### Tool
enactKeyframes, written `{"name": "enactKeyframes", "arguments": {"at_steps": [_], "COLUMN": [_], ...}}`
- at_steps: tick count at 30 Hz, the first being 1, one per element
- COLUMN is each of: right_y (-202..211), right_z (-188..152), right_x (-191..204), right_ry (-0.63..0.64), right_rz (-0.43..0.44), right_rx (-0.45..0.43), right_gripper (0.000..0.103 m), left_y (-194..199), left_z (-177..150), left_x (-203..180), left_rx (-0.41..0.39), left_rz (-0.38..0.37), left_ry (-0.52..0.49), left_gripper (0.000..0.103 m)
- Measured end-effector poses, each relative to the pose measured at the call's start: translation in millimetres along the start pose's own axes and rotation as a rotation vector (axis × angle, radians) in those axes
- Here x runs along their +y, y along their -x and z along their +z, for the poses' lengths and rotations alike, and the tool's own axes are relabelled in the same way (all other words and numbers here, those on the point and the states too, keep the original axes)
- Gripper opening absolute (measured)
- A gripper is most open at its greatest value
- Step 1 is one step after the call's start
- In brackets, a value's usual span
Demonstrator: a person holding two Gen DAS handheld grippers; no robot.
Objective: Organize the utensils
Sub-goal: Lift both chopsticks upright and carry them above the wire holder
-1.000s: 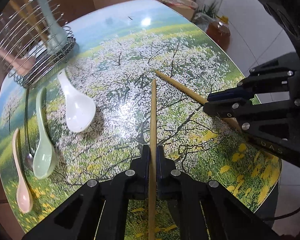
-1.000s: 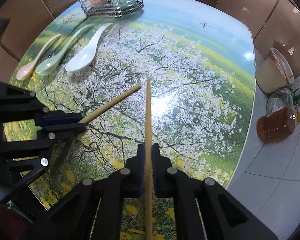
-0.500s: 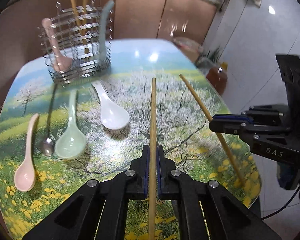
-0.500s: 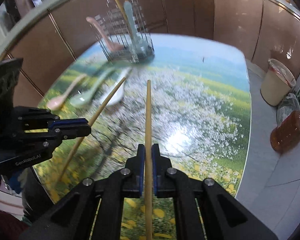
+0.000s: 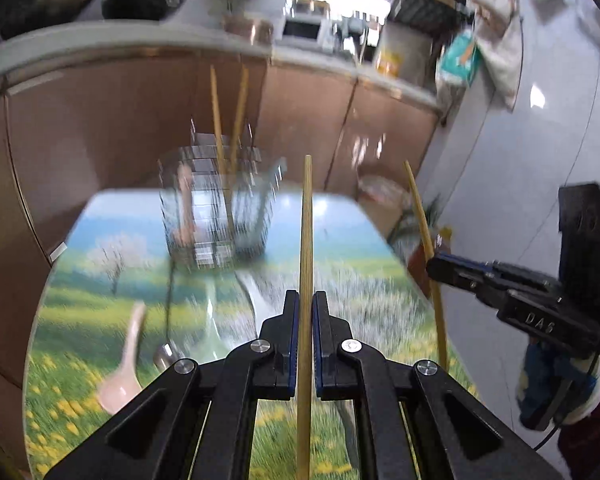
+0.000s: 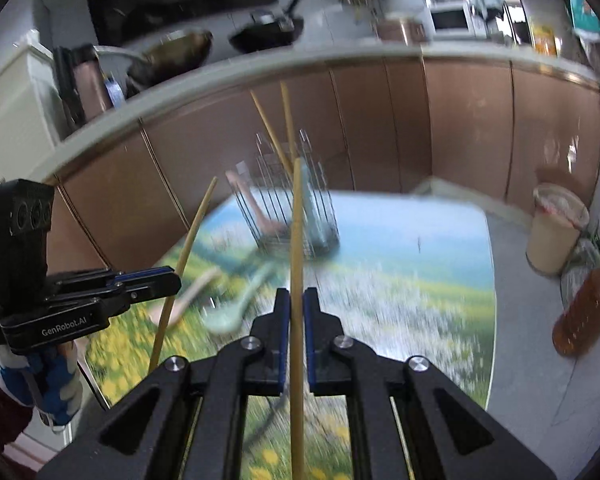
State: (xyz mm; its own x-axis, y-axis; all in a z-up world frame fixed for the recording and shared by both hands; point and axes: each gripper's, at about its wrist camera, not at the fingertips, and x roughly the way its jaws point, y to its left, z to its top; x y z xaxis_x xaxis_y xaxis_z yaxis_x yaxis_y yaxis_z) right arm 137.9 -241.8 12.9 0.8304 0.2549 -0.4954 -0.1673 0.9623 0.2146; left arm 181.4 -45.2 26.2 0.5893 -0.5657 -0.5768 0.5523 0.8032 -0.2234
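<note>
My left gripper is shut on a wooden chopstick that points up and forward above the table. My right gripper is shut on a second chopstick, also raised. Each gripper shows in the other's view: the right one with its chopstick, the left one with its chopstick. A wire utensil holder stands at the table's far end with two chopsticks and spoons in it.
On the flower-print table lie a pink spoon, a metal spoon and, in the right wrist view, a blurred green spoon. An oil bottle and a bucket stand on the floor to the right. Brown cabinets are behind.
Both grippers have lifted and tilted up with their chopsticks, from low over the table to pointing toward the wire holder. The view is motion-blurred now.
</note>
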Motion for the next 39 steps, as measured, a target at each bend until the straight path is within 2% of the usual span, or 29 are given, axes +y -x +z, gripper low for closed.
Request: {"name": "enactKeyframes", "arguments": {"at_steps": [5,10,15,19,29,31,39], "right_y": [-5.1,-27.3,-58.3,-76.5,-122.1,-128.4,-146.8], "right_z": [41.4,85.7,122.0,138.5,153.9,153.3,135.0], "right_x": [16.6,29.5,37.1,35.8,32.5,31.8,20.6], "right_ry": [0.032,0.074,0.109,0.125,0.188,0.202,0.242], "right_rz": [0.041,0.078,0.1,0.1,0.079,0.072,0.021], "right_rx": [-0.138,-0.272,-0.374,-0.434,-0.496,-0.501,-0.499], "right_gripper": [0.006,0.006,0.006,0.006,0.006,0.006,0.006], "left_y": [25.5,30.0,15.1,0.8,-41.8,-50.2,-92.6], "left_z": [43.9,82.6,116.7,136.6,157.1,156.9,141.2], "left_x": [15.9,36.8,59.0,72.5,88.0,87.4,103.0], "left_rx": [-0.163,-0.295,-0.4,-0.469,-0.578,-0.598,-0.576], "left_rz": [0.029,0.027,0.01,-0.001,0.008,0.028,0.065], "left_ry": [-0.018,-0.02,-0.007,0.001,-0.029,-0.055,-0.036], "left_gripper": [0.006,0.006,0.006,0.006,0.006,0.006,0.006]}}
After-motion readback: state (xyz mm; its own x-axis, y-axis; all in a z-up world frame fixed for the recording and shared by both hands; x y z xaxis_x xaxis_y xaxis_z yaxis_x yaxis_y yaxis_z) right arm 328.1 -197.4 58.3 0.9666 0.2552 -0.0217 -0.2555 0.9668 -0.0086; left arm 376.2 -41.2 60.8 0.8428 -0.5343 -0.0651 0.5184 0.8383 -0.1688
